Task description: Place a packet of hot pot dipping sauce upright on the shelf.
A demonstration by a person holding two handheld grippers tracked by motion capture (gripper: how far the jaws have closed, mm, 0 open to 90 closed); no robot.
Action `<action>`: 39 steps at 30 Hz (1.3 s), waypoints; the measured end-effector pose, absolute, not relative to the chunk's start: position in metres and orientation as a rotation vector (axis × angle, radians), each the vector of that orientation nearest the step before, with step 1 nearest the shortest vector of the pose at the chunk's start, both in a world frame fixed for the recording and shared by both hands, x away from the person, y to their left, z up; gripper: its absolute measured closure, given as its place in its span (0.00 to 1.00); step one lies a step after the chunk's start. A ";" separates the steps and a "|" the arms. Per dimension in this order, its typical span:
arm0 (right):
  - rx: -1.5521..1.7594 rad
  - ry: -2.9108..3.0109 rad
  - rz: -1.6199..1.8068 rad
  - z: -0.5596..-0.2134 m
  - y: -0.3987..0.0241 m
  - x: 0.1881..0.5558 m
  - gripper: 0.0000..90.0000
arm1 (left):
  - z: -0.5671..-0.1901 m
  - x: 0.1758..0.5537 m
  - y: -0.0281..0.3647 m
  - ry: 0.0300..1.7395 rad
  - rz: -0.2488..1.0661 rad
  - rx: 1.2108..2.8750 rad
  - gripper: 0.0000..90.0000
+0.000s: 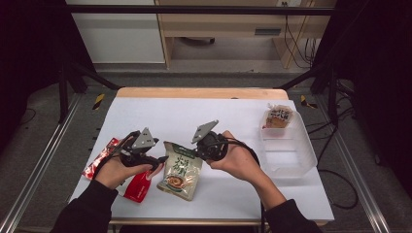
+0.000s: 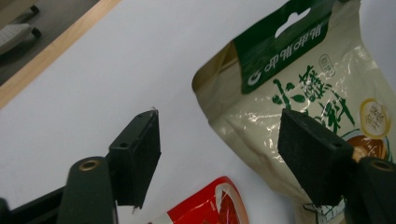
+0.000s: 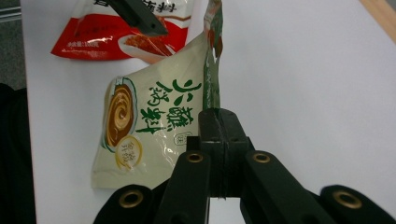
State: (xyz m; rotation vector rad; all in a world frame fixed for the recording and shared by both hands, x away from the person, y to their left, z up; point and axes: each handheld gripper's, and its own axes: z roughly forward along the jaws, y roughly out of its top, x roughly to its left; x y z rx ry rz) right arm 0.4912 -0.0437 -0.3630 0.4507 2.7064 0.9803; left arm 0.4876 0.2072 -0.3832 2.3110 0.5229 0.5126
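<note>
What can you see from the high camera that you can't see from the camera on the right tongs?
The high view alone takes in the clear plastic bin with a snack packet inside, both hands, and the wooden table edge at the far side. The right gripper view alone gives a close look at the right tongs pinched shut on the green top edge of the cream pouch, and its green lettering. Both share the cream pouch, the red packet, the white table cover and part of the left tongs.

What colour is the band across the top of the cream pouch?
Dark green header band with pale lettering, clearest in the left gripper view.
</note>
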 end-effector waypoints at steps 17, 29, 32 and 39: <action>0.352 2.708 0.923 -0.326 -0.042 0.489 1.00 | -0.359 0.495 0.189 0.395 0.404 2.342 0.94; 0.332 2.702 0.837 -0.306 -0.058 0.491 0.95 | -0.336 0.492 0.171 0.376 0.384 2.352 1.00; 0.318 2.705 0.806 -0.303 -0.058 0.494 0.90 | -0.333 0.492 0.166 0.360 0.396 2.379 1.00; 0.249 2.718 0.727 -0.303 -0.049 0.500 0.78 | -0.333 0.490 0.162 0.347 0.397 2.379 1.00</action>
